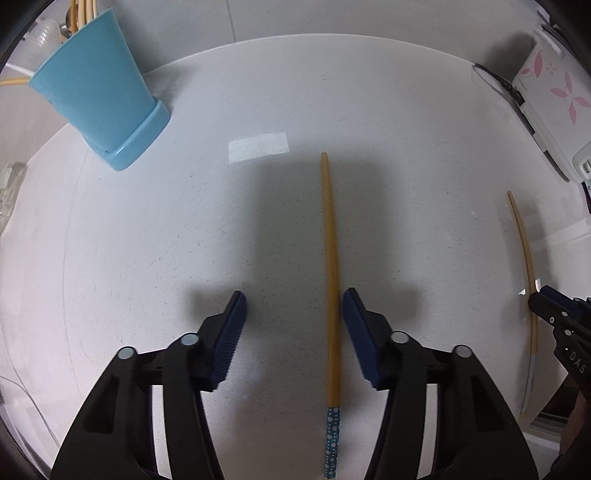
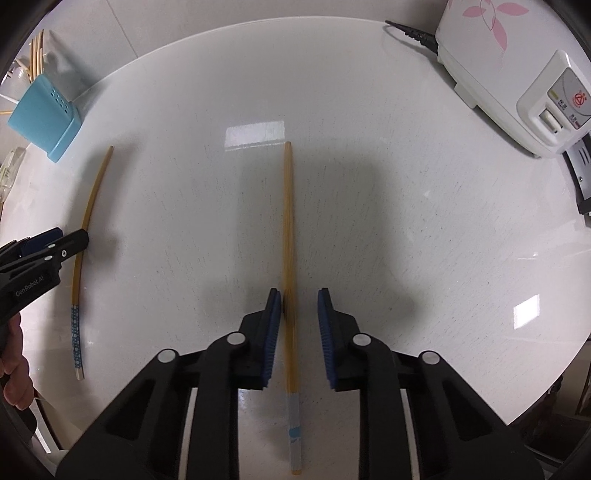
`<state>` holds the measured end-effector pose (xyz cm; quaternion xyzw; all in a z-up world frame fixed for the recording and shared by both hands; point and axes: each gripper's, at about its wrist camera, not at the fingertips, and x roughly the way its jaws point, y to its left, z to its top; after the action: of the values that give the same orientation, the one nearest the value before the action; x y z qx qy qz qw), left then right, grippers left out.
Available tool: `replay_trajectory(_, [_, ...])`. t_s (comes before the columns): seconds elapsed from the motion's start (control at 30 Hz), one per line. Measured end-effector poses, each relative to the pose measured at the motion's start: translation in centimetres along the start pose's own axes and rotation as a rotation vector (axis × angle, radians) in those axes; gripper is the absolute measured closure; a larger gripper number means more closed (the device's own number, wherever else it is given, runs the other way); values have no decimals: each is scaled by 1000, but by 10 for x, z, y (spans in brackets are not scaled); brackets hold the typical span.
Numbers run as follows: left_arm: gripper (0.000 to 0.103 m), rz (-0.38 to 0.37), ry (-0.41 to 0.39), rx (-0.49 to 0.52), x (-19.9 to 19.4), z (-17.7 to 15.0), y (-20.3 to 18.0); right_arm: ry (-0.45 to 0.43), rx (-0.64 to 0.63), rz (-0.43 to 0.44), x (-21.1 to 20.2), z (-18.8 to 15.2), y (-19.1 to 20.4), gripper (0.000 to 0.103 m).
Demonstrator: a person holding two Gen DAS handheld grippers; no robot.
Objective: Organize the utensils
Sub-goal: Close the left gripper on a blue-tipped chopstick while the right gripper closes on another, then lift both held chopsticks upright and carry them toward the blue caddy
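Two wooden chopsticks lie on the white counter. The one with a blue dotted handle (image 1: 330, 280) lies between the fingers of my open left gripper (image 1: 293, 306), close to the right pad. It shows at left in the right wrist view (image 2: 83, 236). The one with a pale handle (image 2: 290, 266) lies between the fingers of my open right gripper (image 2: 299, 306), near the left pad; it shows at right in the left wrist view (image 1: 526, 251). A blue utensil holder (image 1: 98, 92) with chopsticks in it stands at the far left (image 2: 44, 114).
A white rice cooker with pink flowers (image 2: 517, 74) stands at the far right, its black cord (image 2: 410, 33) behind it. The counter's front edge runs near both grippers. A clear object (image 1: 7, 184) sits at the left edge.
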<state>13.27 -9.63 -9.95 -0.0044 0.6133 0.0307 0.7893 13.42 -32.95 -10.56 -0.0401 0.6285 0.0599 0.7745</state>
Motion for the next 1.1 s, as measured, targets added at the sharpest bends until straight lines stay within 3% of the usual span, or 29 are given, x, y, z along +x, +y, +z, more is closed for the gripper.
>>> replay_trajectory(0.17, [89,7,4,9,-1,4,0,9,7,-1,2,5,2,96])
replay_trajectory(0.23, [96,9,1,8,-3,4,-6,14,15,8,3,7,2,96])
replay_trajectory(0.63, [97,-14,-35,-21,-7,14,-6,-13,25,30,1,11,0,97])
replay_trajectory(1.0, [97,-57,-139,-66,-29,18,11,-137,14,57,-23,13,11,97])
replay_trajectory(1.1, [97,-85,-177,-83,-42,3,18,-183,17,69,-34,13,14,97])
